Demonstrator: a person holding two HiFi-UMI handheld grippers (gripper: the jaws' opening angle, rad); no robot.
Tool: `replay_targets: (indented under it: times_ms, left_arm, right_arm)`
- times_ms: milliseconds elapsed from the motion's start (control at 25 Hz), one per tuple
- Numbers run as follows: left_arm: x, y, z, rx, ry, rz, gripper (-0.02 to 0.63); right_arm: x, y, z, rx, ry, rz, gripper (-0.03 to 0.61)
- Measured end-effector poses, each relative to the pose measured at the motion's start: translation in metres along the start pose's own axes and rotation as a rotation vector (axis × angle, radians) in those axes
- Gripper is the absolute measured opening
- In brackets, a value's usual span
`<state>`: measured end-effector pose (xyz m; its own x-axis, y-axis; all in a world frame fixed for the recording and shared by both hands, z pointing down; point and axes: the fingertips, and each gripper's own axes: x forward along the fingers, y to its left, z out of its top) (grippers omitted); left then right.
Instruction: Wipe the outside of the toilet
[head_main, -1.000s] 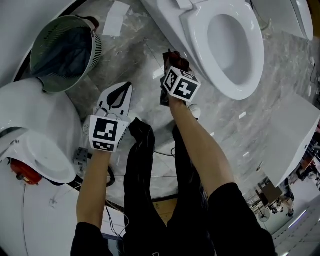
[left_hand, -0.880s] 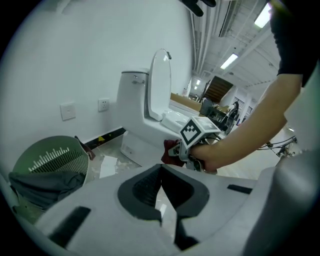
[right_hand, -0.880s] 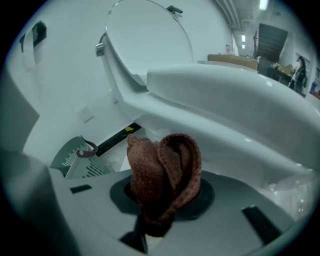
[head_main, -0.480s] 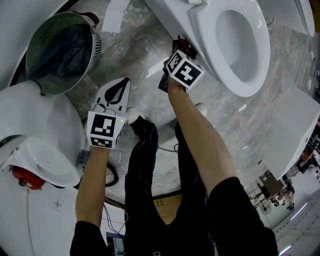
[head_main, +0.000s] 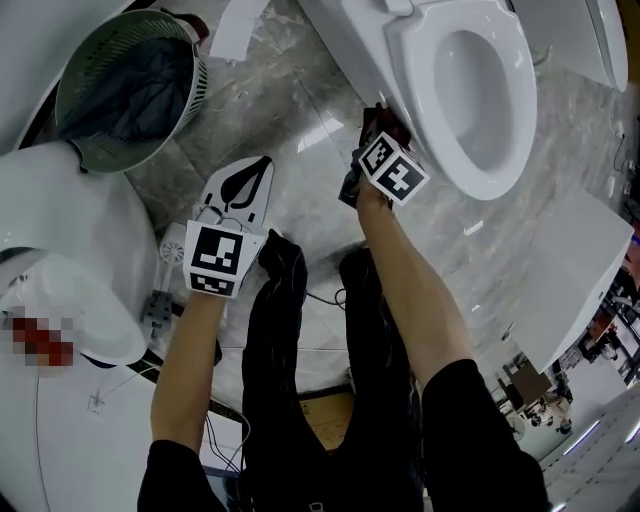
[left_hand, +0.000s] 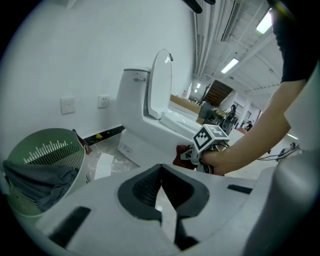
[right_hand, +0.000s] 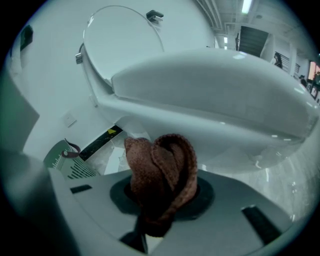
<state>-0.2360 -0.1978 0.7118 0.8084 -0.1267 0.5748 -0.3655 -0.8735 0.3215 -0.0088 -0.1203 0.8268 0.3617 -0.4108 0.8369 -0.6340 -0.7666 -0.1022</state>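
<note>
The white toilet stands at the upper right, its lid up in the left gripper view. My right gripper is shut on a bunched reddish-brown cloth and holds it against the outer side of the bowl, below the seat rim. In the right gripper view the cloth fills the jaws, with the bowl's underside just above it. My left gripper hangs over the marble floor to the left, shut on nothing, its tips together.
A green slatted basket with dark fabric inside stands at the upper left. Another white fixture is close on the left, and one more on the right. A white sheet lies on the floor. The person's black-trousered legs stand below.
My right gripper has slid the cloth to the right and slightly up along the toilet's side. The left gripper has shifted a little to the right.
</note>
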Motion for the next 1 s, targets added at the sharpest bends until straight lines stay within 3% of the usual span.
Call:
replay_targets:
  times_ms: [400, 720, 1000]
  left_arm:
    - [0.018, -0.062, -0.003, 0.024, 0.002, 0.000, 0.008]
    - [0.040, -0.135, -0.015, 0.048, 0.036, -0.047, 0.008]
    - [0.076, -0.194, -0.018, 0.068, 0.056, -0.083, 0.008]
  right_arm:
    - [-0.023, -0.068, -0.023, -0.029, 0.024, 0.017, 0.084]
    - [-0.039, -0.146, -0.037, -0.052, 0.052, 0.003, 0.084]
    - [-0.045, -0.200, -0.033, -0.177, 0.068, 0.053, 0.084]
